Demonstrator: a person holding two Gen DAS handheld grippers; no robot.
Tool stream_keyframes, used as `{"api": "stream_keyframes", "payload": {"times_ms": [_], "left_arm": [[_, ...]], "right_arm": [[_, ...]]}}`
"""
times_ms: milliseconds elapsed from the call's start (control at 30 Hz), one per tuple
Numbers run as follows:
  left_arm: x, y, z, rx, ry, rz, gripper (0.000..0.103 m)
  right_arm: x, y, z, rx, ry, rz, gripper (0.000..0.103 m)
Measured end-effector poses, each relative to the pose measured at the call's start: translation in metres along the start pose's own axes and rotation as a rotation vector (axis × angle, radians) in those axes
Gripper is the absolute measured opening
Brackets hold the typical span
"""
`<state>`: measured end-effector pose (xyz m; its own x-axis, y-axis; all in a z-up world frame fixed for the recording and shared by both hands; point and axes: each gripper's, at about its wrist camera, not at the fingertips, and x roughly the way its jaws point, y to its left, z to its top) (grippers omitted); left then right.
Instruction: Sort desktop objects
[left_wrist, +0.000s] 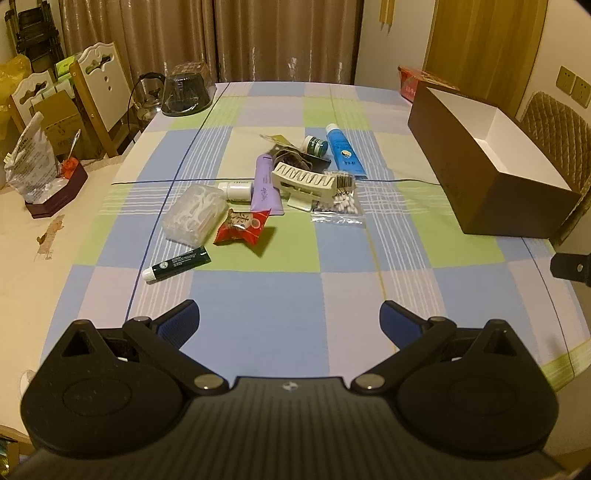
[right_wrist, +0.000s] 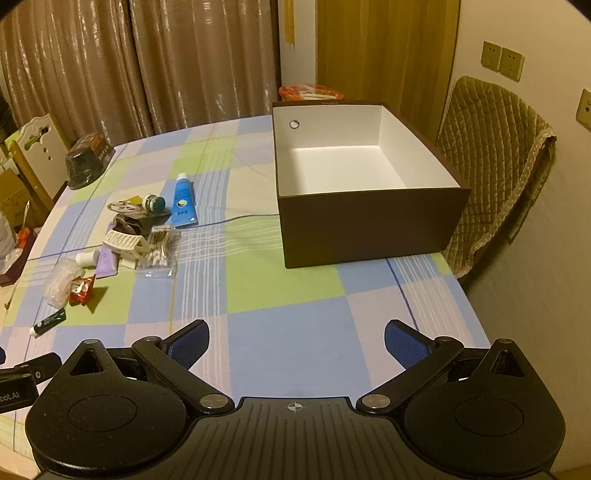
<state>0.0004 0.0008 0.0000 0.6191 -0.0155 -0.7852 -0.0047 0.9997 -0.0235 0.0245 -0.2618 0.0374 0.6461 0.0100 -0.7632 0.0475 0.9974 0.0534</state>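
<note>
A pile of small items lies mid-table: a blue tube (left_wrist: 345, 152) (right_wrist: 183, 201), a purple tube (left_wrist: 266, 184), a cream hair claw (left_wrist: 308, 181) (right_wrist: 123, 240), a bag of cotton swabs (left_wrist: 341, 203) (right_wrist: 159, 254), a clear floss-pick box (left_wrist: 194, 214), a red snack packet (left_wrist: 243, 229) (right_wrist: 81, 290), a dark green tube (left_wrist: 177, 264) (right_wrist: 48, 323) and a green-capped jar (left_wrist: 317, 144). An open brown box (left_wrist: 491, 162) (right_wrist: 365, 181) with a white, empty inside stands to the right. My left gripper (left_wrist: 290, 321) and right gripper (right_wrist: 297, 341) are open and empty above the near table.
The table has a checked cloth (left_wrist: 280, 302). A dark domed container (left_wrist: 186, 92) stands at the far left. Chairs (left_wrist: 99, 96) stand at the left and a padded chair (right_wrist: 491, 162) at the right. A red package (right_wrist: 310, 92) sits behind the box.
</note>
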Motion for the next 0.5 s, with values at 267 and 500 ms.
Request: {"api": "stream_keyframes", "payload": {"times_ms": [267, 500], "left_arm": [[0.0063, 0.0019, 0.007, -0.009, 0.027, -0.012, 0.102], [0.0042, -0.0025, 0.0049, -0.001, 0.016, -0.012, 0.102]], "right_arm": [[0.003, -0.001, -0.0002, -0.002, 0.008, 0.007, 0.103], [0.004, 0.0016, 0.0002, -0.006, 0.002, -0.004, 0.103]]}}
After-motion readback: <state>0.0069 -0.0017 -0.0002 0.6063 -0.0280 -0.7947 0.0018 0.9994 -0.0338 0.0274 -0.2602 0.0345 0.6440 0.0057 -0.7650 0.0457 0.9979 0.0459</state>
